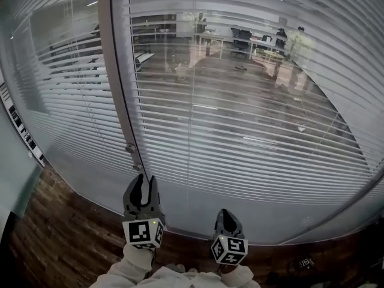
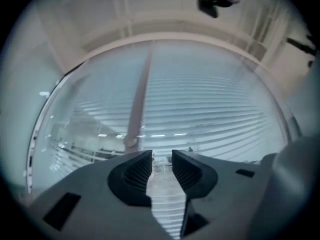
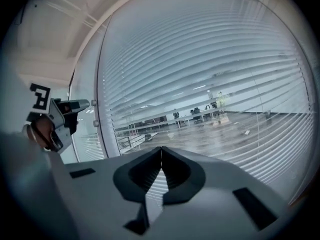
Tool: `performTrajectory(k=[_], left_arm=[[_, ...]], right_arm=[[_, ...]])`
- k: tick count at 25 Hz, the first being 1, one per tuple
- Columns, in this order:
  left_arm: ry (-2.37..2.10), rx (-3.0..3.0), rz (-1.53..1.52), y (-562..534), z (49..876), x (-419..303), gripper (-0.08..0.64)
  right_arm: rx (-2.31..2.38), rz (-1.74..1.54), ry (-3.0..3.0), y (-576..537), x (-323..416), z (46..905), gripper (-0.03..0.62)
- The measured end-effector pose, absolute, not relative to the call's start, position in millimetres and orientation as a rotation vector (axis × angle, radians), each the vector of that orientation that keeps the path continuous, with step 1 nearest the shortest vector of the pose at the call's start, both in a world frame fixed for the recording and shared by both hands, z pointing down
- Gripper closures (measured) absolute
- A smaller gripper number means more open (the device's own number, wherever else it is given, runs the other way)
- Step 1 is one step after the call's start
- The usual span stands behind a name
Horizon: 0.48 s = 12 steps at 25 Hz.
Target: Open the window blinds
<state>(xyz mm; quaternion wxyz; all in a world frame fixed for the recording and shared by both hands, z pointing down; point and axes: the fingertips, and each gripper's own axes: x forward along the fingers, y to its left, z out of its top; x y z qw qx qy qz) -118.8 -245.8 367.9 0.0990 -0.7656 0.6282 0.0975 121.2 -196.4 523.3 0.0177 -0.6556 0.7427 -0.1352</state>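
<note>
Slatted white blinds (image 1: 252, 101) hang behind the glass, their slats tilted so the office beyond shows through. A grey frame post (image 1: 117, 89) divides two panes, and a thin dark cord (image 1: 129, 113) runs down along it. My left gripper (image 1: 144, 183) is raised at the cord's lower end, just below a small knob (image 1: 129, 148). In the left gripper view its jaws (image 2: 161, 155) stand apart, only blinds (image 2: 200, 109) showing in the gap. My right gripper (image 1: 225, 216) hangs lower to the right, its jaws (image 3: 161, 149) shut and empty. The right gripper view also shows the left gripper (image 3: 55, 116).
A dark wooden floor (image 1: 66, 239) runs along the foot of the glass. A pale wall (image 1: 12, 167) closes the left side. A small dark object (image 1: 306, 261) lies on the floor at the lower right. Desks and chairs (image 1: 252, 41) stand beyond the glass.
</note>
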Motion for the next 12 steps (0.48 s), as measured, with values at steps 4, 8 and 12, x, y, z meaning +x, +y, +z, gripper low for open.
performTrajectory(k=[4,8,12], left_arm=[[1.555,-2.614,0.186,-209,430,-27,0.558],[1.521,-3.002,0.005,-176,510,30,0.558],[1.440,-2.976,0.026,-178,497,36,0.558]], right_arm=[[-2.018,-0.341,2.333,-192,113,511,0.579],[-2.058,-0.326,2.363,-184,111,518,0.580],[-2.085,-0.305,2.336,-181,119,513,0.578]])
